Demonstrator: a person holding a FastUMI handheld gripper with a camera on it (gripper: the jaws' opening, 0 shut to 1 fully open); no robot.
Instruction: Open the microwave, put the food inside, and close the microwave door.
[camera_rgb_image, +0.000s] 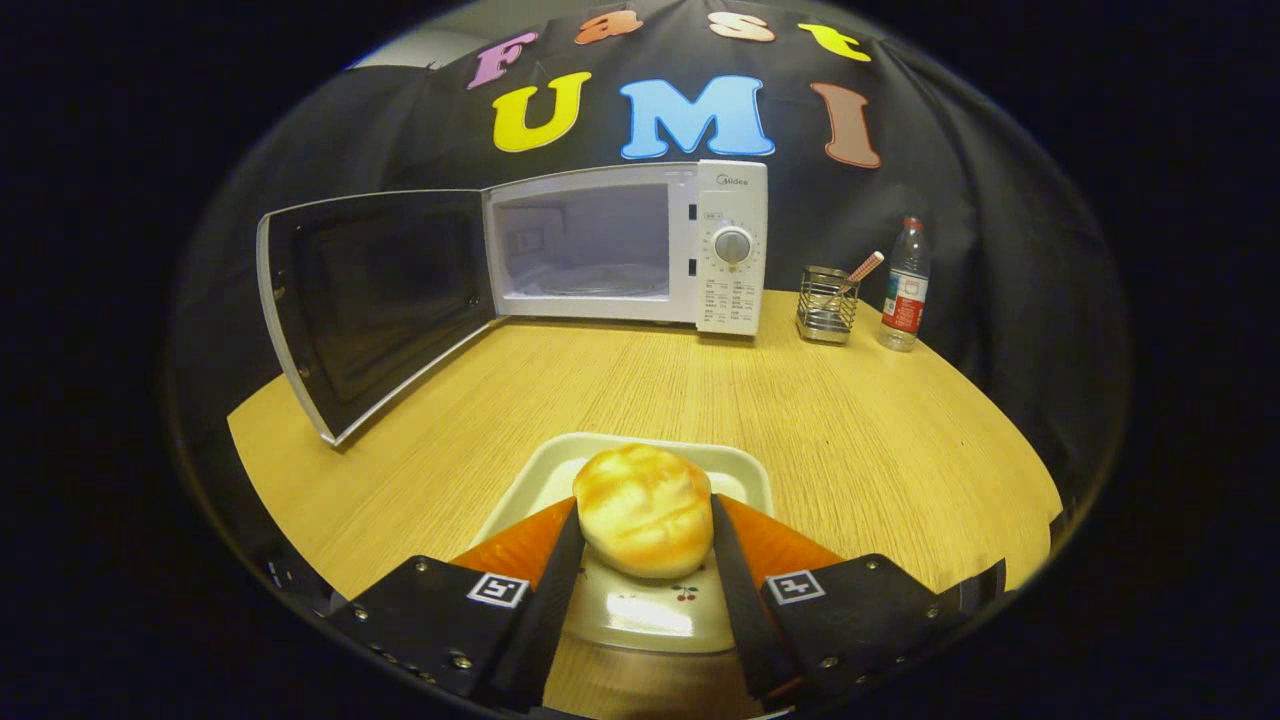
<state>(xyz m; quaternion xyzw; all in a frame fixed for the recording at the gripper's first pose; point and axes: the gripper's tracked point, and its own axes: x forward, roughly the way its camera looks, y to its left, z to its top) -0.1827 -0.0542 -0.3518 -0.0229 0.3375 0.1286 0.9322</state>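
Observation:
A round golden bun (645, 510) sits between my two fingers, and both fingers press on its sides, so my gripper (645, 515) is shut on it. The bun is over a pale rectangular plate (735, 475) on the wooden table. Beyond them, at the back of the table, stands a white microwave (730, 250). Its door (375, 300) is swung wide open to the left, and the cavity (585, 245) with its glass turntable shows inside.
A wire holder with a utensil (828, 303) and a plastic water bottle (904, 288) stand to the right of the microwave. Bare wooden tabletop (640, 380) lies between the plate and the microwave. The open door juts forward over the table's left side.

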